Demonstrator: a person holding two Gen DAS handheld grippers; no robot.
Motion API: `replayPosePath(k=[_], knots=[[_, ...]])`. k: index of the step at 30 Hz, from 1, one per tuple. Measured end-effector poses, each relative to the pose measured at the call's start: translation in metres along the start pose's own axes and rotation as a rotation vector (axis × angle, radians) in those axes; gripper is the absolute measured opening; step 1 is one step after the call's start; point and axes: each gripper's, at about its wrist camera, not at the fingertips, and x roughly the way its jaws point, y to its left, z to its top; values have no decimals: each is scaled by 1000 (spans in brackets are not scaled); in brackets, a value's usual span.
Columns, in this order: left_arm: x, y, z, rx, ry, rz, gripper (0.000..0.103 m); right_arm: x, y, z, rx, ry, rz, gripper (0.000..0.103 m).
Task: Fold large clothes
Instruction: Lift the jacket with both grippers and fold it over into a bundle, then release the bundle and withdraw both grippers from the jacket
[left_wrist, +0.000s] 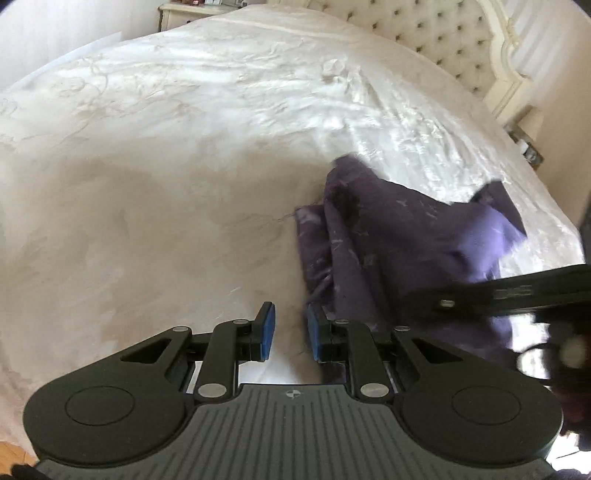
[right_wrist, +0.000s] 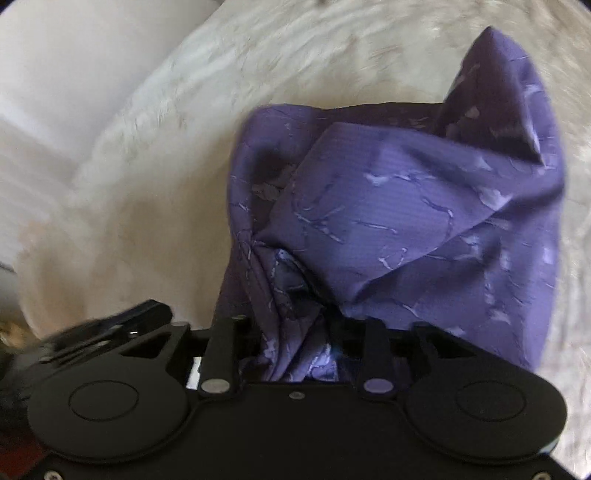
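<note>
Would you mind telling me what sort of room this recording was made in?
Most likely a bedroom: a wide bed under a white bedspread, a tufted cream headboard, and a small bedside cabinet at the far corner.

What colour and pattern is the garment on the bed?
The garment is purple with pale, scattered lilac markings, clearest in the right wrist view.

No text, brand or number can be read in either view. The left gripper (left_wrist: 290, 332) has a small round cross-hair mark on its grey ribbed plate, just behind the jaws. The black bar (left_wrist: 517, 291) to the right of the jaws bears a pale label, too blurred to read.
</note>
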Motion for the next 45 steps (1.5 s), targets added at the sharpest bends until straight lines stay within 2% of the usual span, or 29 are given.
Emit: replayPosePath(k=[1, 2, 3, 6, 10, 14, 16, 19, 22, 24, 25, 26, 27, 29, 30, 31, 34, 37, 41, 43, 45], knots=[[-3, 0, -1, 4, 0, -1, 19, 7, 6, -1, -17, -6, 7, 60], [-7, 1, -1, 6, -4, -4, 19, 10, 11, -3, -27, -18, 34, 70], [-11, 2, -1, 5, -9, -9, 19, 11, 15, -4, -36, -40, 77, 74], [-20, 3, 5, -11, -50, -38, 19, 3, 7, -7, 3, -79, 208, 74], [-40, -5, 15, 9, -123, -85, 20, -33, -17, -15, 102, -135, 307, 71], [-47, -34, 28, 77, -170, -165, 20, -86, -42, -28, 152, -255, 363, 71], [-46, -54, 30, 150, -180, -208, 21, -112, -58, -35, 184, -317, 340, 71], [-34, -91, 23, 304, -163, -268, 21, -132, -83, -40, 209, -376, 220, 67], [-18, -122, 6, 438, -131, -335, 22, -136, -99, -36, 195, -382, 92, 52], [-5, -135, -9, 536, -116, -328, 23, -133, -102, -30, 164, -388, 45, 39], [3, -138, -16, 564, -118, -304, 23, -132, -104, -26, 139, -385, 24, 35], [13, -135, -22, 568, -108, -267, 23, -130, -101, -24, 114, -381, 5, 29], [25, -129, -25, 550, -76, -221, 23, -127, -98, -21, 85, -378, -15, 27], [52, -104, -30, 481, 37, -143, 22, -117, -89, -17, 35, -380, -49, 25], [58, -91, -33, 450, 55, -152, 22, -115, -85, -16, 10, -384, -65, 19], [62, -82, -36, 432, 63, -156, 22, -111, -82, -12, -11, -388, -80, 18], [60, -79, -37, 480, 53, -168, 22, -97, -78, 3, -54, -381, -100, 18], [65, -80, -34, 464, 49, -181, 22, -72, -77, 29, -79, -354, -112, 18], [60, -79, -43, 473, 16, -186, 23, -16, -83, 71, -52, -230, -172, 0], [60, -78, -45, 471, 9, -186, 23, 15, -83, 86, -77, -164, -181, 0], [62, -75, -44, 460, 8, -186, 23, 34, -78, 92, -114, -146, -194, 0]])
